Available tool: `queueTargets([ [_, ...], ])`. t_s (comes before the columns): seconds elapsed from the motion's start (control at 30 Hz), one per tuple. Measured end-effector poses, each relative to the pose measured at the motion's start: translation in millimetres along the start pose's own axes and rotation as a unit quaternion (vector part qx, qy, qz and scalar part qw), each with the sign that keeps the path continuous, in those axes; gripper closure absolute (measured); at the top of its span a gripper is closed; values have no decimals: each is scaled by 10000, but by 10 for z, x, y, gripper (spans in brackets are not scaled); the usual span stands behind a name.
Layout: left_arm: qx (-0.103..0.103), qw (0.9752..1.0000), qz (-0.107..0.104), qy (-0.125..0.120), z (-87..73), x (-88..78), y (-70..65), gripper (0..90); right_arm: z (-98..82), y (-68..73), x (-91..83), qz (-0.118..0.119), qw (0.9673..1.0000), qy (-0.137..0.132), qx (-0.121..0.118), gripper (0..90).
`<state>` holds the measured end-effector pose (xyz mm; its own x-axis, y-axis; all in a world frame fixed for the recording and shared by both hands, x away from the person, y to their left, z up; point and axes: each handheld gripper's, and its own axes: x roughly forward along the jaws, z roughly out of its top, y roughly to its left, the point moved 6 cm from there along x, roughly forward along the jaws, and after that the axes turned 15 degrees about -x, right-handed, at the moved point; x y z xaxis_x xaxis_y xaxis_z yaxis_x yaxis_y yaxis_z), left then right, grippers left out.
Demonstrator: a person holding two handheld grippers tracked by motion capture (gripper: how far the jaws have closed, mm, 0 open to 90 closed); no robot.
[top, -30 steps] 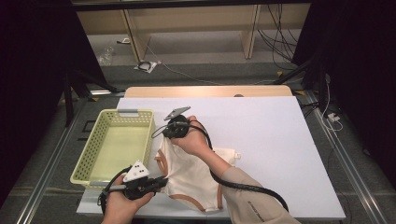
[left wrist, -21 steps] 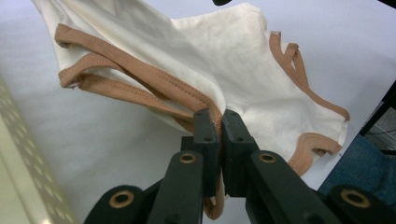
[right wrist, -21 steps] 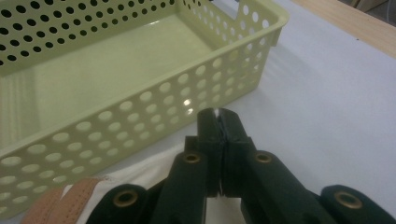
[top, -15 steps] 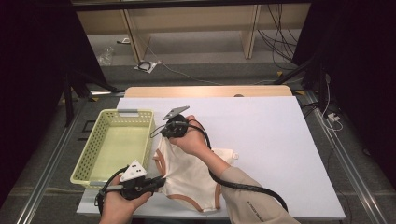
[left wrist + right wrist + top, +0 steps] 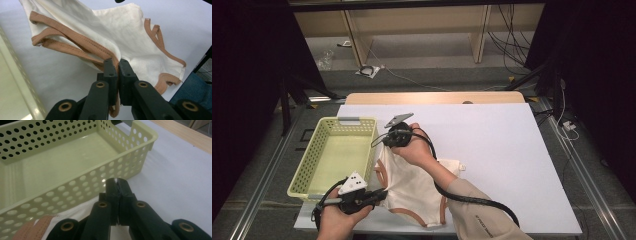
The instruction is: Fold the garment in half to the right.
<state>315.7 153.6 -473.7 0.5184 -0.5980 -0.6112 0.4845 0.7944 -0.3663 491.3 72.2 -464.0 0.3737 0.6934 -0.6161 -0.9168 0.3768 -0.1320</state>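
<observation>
From above I see the white garment on the table, beside the yellow basket. My left gripper is clamped on its brown trim. My right gripper pinches white cloth too.

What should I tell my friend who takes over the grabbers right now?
Left gripper: shut on the garment's tan trim.
Right gripper: shut on a cloth edge, beside the basket wall.
White garment: on the table, held at two spots, right of the green basket.
Done: both grips taken.
Left: probably lifting it into the basket, which has nothing in it.
</observation>
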Motion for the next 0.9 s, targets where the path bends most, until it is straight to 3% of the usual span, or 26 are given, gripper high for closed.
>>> queueTargets([
  [0.9,-67,9999,106,-35,-8,-77,47,857,79,31,27,22,10000,-54,-34,895],
])
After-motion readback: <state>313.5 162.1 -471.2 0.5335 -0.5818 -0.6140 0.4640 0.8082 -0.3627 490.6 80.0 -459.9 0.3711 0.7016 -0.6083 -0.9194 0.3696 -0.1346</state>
